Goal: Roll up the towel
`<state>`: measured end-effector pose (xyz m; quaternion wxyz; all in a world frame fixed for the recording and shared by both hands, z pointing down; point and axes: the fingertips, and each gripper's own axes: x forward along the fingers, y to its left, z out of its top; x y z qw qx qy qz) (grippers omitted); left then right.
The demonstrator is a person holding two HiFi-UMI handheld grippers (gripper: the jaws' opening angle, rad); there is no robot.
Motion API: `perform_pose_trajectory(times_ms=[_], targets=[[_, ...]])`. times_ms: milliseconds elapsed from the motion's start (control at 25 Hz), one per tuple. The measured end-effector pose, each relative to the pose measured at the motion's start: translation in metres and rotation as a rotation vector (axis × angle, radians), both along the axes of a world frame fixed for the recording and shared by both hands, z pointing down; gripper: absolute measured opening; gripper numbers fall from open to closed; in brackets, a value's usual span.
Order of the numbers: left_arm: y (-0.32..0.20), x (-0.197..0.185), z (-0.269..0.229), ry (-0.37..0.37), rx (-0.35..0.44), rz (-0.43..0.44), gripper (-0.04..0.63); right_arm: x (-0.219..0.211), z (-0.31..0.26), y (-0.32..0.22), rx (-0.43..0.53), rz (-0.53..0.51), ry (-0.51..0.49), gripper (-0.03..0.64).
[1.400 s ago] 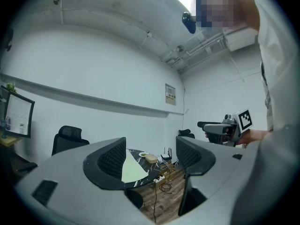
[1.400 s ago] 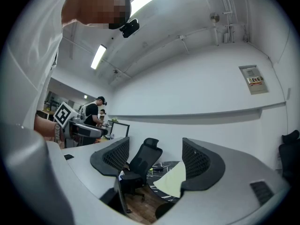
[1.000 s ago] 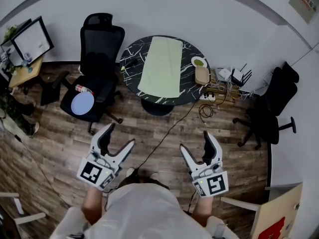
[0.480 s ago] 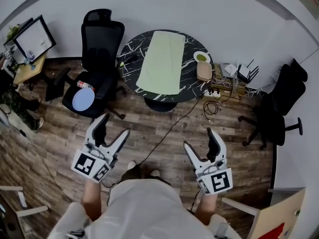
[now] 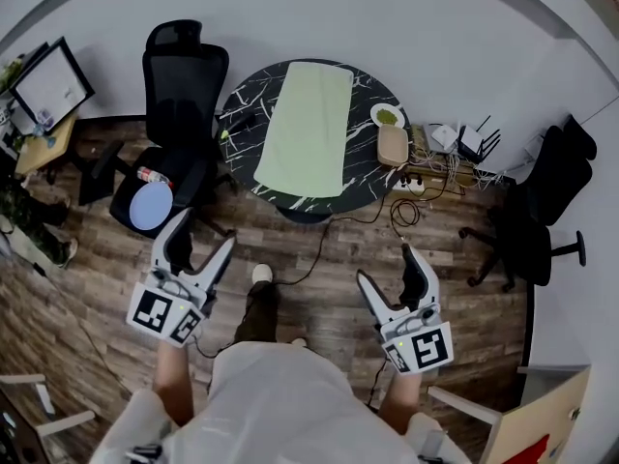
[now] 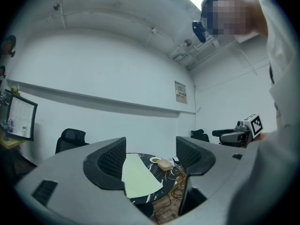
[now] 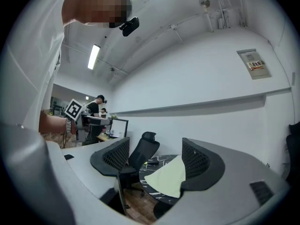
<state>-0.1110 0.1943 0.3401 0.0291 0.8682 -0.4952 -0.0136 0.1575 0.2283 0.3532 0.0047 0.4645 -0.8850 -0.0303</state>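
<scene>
Table: round black marbled top (image 5: 242, 114), well ahead of the person; its pedestal is mostly hidden under the top in the head view.
Office chair: black (image 5: 179, 85), just left of the table; a pale blue disc (image 5: 148, 206) lies on the seat, too small to identify.
Towel: pale green (image 5: 305, 129), flat and unrolled along the table, near end at the near rim. Each gripper view shows only part of it (image 6: 138, 175) (image 7: 168, 177), the rest cut off by a jaw.
Bystanders: dark figures (image 7: 96, 108) at a far desk, seen only in the right gripper view.
Left gripper: (image 5: 201, 240) jaws wide apart, nothing between them, well short of the table.
Right gripper: (image 5: 389, 271) jaws equally wide, empty, touching nothing.
Bowl: small, white (image 5: 387, 116), at the table's right edge.
</scene>
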Motion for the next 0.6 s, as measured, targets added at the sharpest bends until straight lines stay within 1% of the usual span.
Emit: perform_pose_trajectory(times_ms=[160, 240, 440, 520, 600], targets=[[-0.057, -0.007, 0.018, -0.008, -0.02, 0.033, 0.31, -0.013, 0.008, -0.049, -0.012, 0.023, 0.045, 0.311], [-0.091, -0.013, 0.025, -0.014, -0.029, 0.054, 0.31, -0.024, 0.01, -0.082, -0.017, 0.035, 0.069, 0.311], [-0.175, -0.036, 0.043, -0.017, -0.081, 0.097, 0.31, -0.058, 0.013, -0.169, -0.051, 0.056, 0.078, 0.311], [-0.205, -0.04, 0.049, -0.03, -0.096, 0.128, 0.31, -0.07, 0.016, -0.198, -0.066, 0.061, 0.091, 0.311], [-0.231, -0.04, 0.056, -0.06, -0.104, 0.166, 0.31, -0.078, 0.02, -0.222, -0.079, 0.07, 0.113, 0.311]])
